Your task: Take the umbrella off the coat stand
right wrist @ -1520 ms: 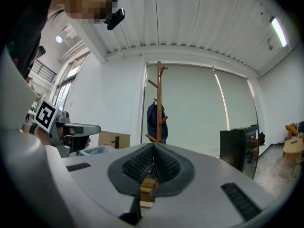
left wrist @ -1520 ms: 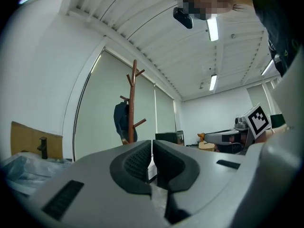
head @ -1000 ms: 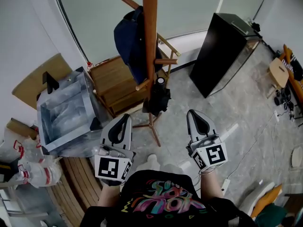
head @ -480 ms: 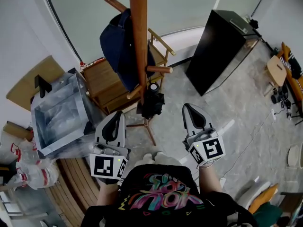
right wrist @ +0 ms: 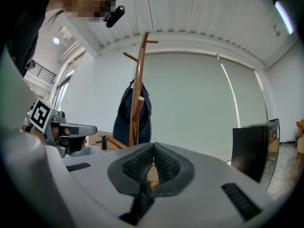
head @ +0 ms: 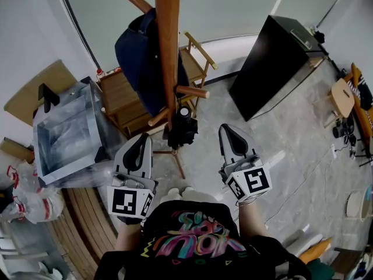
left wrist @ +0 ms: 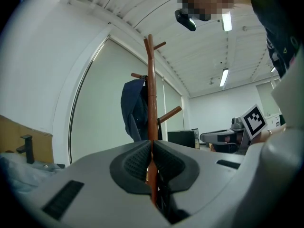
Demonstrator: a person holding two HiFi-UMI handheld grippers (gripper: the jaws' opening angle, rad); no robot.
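Note:
A tall wooden coat stand (head: 167, 45) rises in front of me, with a dark blue jacket (head: 137, 63) hung on its far left side. A folded black umbrella (head: 181, 129) hangs from a low peg, just ahead of and between my two grippers. My left gripper (head: 143, 139) is shut and empty, a little left of the umbrella. My right gripper (head: 227, 128) is shut and empty too, a little right of it. The left gripper view has the stand (left wrist: 151, 99) straight beyond the shut left gripper (left wrist: 152, 144). In the right gripper view the stand (right wrist: 137, 94) is left of centre, above the shut right gripper (right wrist: 153, 149).
A black cabinet (head: 270, 63) stands at the right. Behind the stand are a wooden chair frame (head: 200, 63) and a wooden crate (head: 118, 98). A metal box (head: 61, 136) and plastic bags (head: 29, 200) lie at the left. A cable (head: 303, 179) runs over the floor.
The coat stand and the umbrella have come nearer to both grippers as I walk forward. Both grippers have stayed shut and empty.

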